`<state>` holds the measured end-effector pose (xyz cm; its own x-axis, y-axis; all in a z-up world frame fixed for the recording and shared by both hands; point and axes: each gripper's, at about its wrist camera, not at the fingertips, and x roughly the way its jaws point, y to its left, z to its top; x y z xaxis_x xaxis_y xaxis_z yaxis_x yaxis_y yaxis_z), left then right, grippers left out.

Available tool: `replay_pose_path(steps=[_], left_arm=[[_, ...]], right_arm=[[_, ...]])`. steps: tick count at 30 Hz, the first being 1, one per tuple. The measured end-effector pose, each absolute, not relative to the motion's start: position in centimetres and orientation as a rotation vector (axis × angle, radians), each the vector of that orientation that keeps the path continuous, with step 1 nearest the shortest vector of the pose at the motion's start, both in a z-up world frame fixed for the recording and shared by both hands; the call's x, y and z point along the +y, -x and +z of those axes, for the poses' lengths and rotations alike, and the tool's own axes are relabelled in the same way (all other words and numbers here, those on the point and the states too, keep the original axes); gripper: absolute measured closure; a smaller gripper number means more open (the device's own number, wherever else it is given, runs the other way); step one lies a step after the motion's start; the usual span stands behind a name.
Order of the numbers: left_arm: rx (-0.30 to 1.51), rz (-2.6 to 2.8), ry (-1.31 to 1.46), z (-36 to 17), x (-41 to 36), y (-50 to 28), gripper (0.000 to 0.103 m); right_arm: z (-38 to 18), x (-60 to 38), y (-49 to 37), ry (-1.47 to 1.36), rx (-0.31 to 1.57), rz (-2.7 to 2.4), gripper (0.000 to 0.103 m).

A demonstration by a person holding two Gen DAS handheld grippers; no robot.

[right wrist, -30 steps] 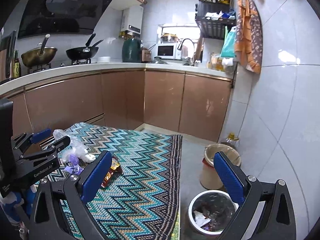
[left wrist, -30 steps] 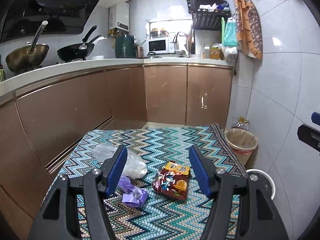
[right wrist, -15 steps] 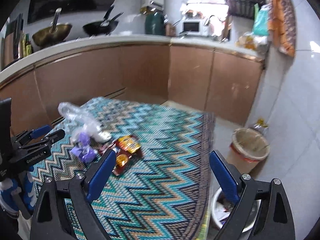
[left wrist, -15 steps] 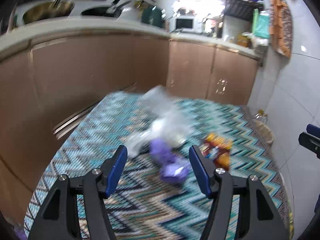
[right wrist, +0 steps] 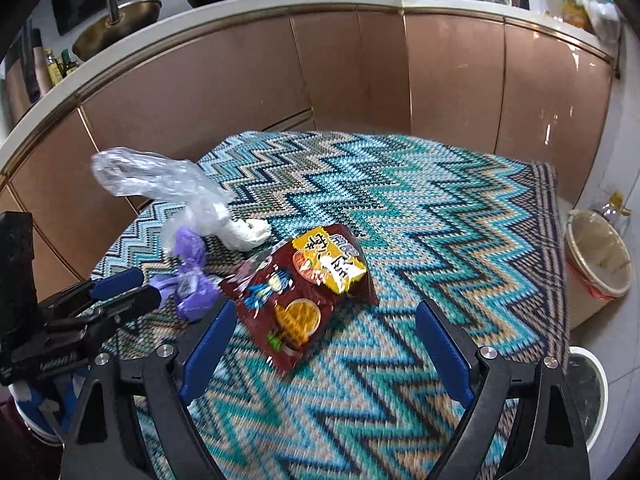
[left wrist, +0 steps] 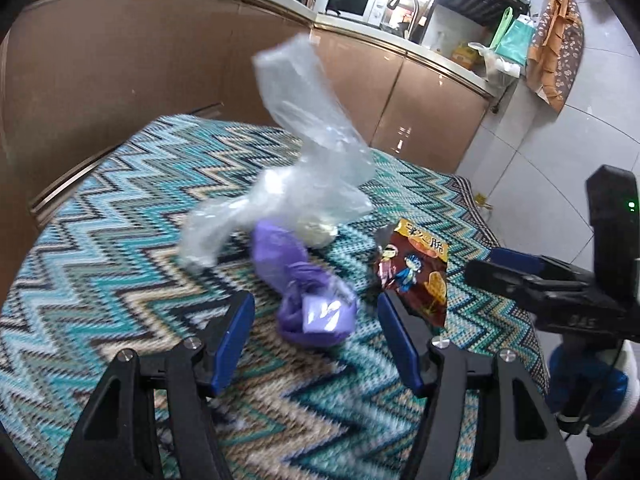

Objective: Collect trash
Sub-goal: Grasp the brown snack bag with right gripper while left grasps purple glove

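Three bits of trash lie on a zigzag rug (left wrist: 120,240): a crumpled purple bag (left wrist: 308,296), a clear plastic bag (left wrist: 308,152) standing up behind it, and a red-and-yellow snack packet (left wrist: 416,272). My left gripper (left wrist: 314,306) is open and tilted down. Its blue pads flank the near end of the purple bag without pressing on it. My right gripper (right wrist: 326,312) is open just above the snack packet (right wrist: 308,288), whose near end lies between the wide-set pads. In the right wrist view the left gripper (right wrist: 120,292) shows beside the purple bag (right wrist: 192,280).
Copper-coloured kitchen cabinets (right wrist: 360,80) curve round the rug's far and left sides. A tan lined bin (right wrist: 596,256) and a white round bin (right wrist: 588,384) stand on the tiled floor off the rug's right edge. A blue-and-white shoe (left wrist: 592,384) is at the lower right.
Both grippers have dropped and tipped down toward the rug, so the trash looms larger. The purple bag now sits between the left pads, and the snack packet lies under the right gripper.
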<state>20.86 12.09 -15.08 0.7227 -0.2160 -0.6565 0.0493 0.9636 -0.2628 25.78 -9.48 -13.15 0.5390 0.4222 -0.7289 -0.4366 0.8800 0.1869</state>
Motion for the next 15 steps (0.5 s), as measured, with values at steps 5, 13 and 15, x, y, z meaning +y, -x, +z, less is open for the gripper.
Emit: replay_pose_path(steps=[5, 13, 15], left_arm=[[0.807, -0.136, 0.329, -16.6, 12.9, -23.6, 0.041], [0.828, -0.159, 0.384, -18.3, 13.3, -24.3, 0.061], [0.822, -0.161, 0.373, -18.4, 13.0, -23.8, 0.064]], right_arm=[[-14.8, -8.9, -28.7, -0.009, 0.895, 0.520, 0.012], [-17.9, -7.9, -31.3, -0.034, 0.973, 0.541, 0.041], [-18.2, -7.8, -31.3, -0.025, 0.970, 0.543, 0.050]])
